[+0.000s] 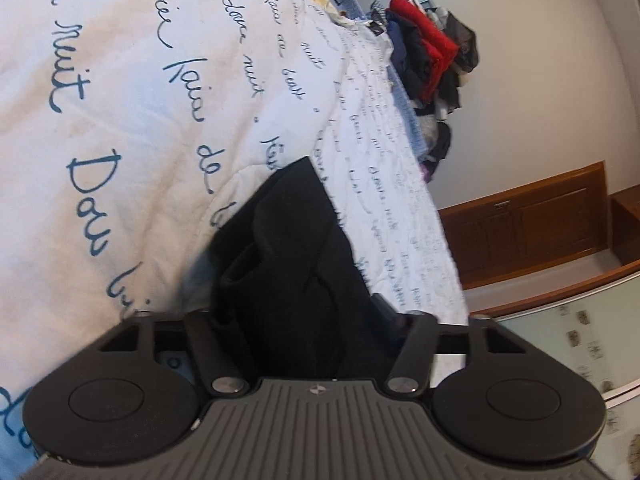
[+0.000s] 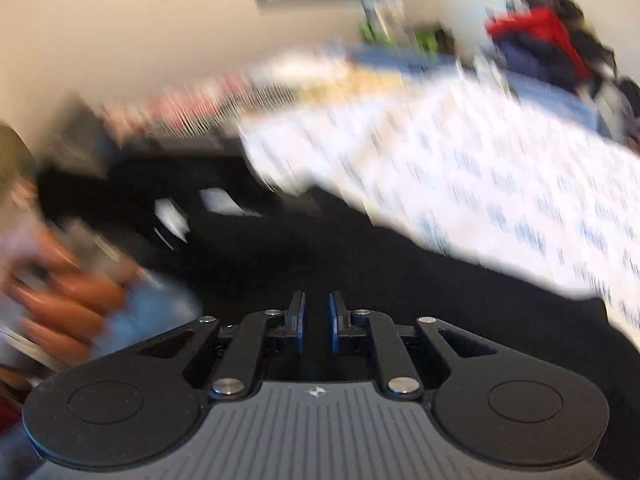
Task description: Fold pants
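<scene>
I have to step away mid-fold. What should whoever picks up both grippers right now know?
Left gripper: black pants bunched between its fingers, which the cloth hides; grip looks closed but unconfirmed.
Right gripper: jaws nearly shut with a narrow empty gap, hovering above the pants; that view is motion-blurred.
The pants lie on the script-printed bedspread, one end lifted by the left.
Done: pickup only; no neat fold visible.
Left: lay flat, fold.
</scene>
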`<state>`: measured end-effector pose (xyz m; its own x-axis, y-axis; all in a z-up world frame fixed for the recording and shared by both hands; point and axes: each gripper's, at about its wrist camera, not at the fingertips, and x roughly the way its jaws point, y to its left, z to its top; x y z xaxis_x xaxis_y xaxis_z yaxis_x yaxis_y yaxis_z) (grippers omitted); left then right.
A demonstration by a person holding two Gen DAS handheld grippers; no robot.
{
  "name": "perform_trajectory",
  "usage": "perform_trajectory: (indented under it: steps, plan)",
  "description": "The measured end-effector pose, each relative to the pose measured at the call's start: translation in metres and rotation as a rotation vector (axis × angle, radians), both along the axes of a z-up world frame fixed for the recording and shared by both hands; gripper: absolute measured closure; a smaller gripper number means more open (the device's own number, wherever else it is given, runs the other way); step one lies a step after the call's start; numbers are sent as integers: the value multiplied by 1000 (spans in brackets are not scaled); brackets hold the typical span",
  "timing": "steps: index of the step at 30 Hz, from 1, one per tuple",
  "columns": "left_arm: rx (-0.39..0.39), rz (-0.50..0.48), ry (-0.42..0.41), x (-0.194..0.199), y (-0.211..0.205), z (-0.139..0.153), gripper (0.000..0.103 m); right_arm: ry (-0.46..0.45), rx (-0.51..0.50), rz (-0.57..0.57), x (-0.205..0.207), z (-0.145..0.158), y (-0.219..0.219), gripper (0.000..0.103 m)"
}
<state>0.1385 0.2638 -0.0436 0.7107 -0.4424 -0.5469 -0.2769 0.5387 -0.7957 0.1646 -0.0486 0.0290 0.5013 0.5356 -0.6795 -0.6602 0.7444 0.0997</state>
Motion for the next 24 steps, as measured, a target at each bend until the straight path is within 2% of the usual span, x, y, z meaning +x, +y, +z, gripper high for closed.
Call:
perform_trajectory:
  steps: [1,2,3,5,11,14,19,24]
  plan:
    - [16,3,14,1,0,-1,62,1,-49,14,0,-10,3,91]
    - [26,7,18,1,0,-1,66,-27,-62,27,-3,-13,4,91]
    - [34,10,15,1,-1,-1,67,-36,-58,24,-4,-10,3,91]
    - [72,13,9,0,-4,5,77,-28,-12,-5,-4,-3,-2,90]
    - [356,-7,-130,-24,-47,51,80,-71,94,-43,2,-2,0,90]
    - [469,-13,-200,-38,-77,73,80,-83,142,-36,4,4,-1,90]
    - [572,-43,-288,-60,-125,93,80,-56,300,-39,-6,25,-29,88]
    - [692,-53,-386,-81,-170,112,80,-86,345,-73,-14,36,-54,88]
